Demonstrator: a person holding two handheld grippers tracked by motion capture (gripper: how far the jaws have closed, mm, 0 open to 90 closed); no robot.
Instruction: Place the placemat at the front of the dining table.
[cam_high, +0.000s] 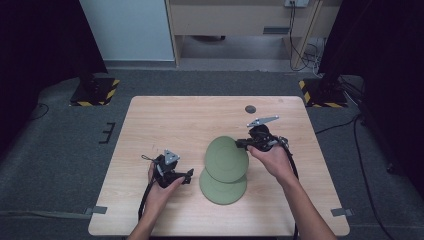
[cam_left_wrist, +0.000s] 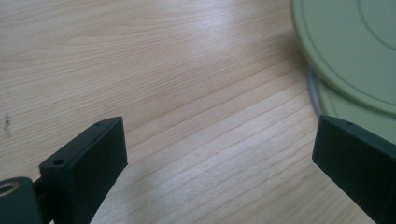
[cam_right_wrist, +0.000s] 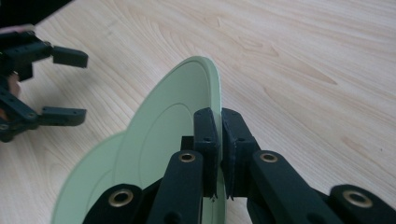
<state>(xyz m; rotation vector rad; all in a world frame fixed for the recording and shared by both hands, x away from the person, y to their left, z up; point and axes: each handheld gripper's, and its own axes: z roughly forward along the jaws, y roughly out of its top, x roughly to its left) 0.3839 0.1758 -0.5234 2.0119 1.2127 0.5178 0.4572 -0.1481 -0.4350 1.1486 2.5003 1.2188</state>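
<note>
The right gripper (cam_right_wrist: 218, 154) has its jaws clamped on the rim of the upper green plate (cam_right_wrist: 163, 140), holding it tilted on edge above the lower green plate (cam_high: 222, 189), which lies flat on the counter (cam_high: 175, 120). To do this lift well, I judge the grip should stay firm at the rim and the plate should rise clear of the 1 beneath before it travels sideways, so the 2 do not scrape. The left gripper (cam_left_wrist: 219, 154) hovers just beside the plates with its jaws spread wide and nothing between them; the plates' edges lie just past 1 jaw.
</note>
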